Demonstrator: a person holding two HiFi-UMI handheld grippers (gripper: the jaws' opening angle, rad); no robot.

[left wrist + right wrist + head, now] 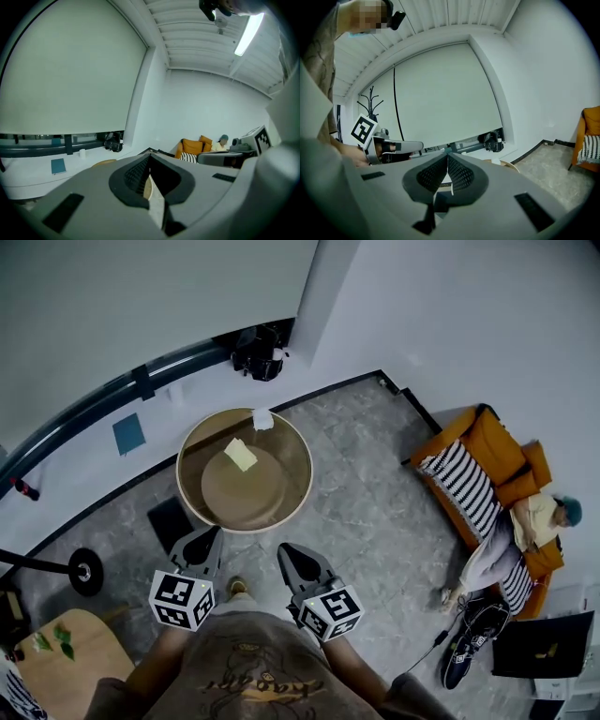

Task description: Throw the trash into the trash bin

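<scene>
- The yellow paper scrap [240,454] lies flat near the middle of the round wooden table [305,474]. It is probably very light and limp, so it is best pinched at a raised edge or corner.
- A white crumpled wad [262,419] sits at the table's far rim. It looks soft and crushable, so a gentle squeeze across its bulk should hold it.
- The left gripper [208,542] and right gripper [292,559] hang side by side short of the table's near rim, each clenched on nothing.
- The dark square container [170,522] on the floor just left of the table may be the bin, though that cannot be told for sure.
</scene>
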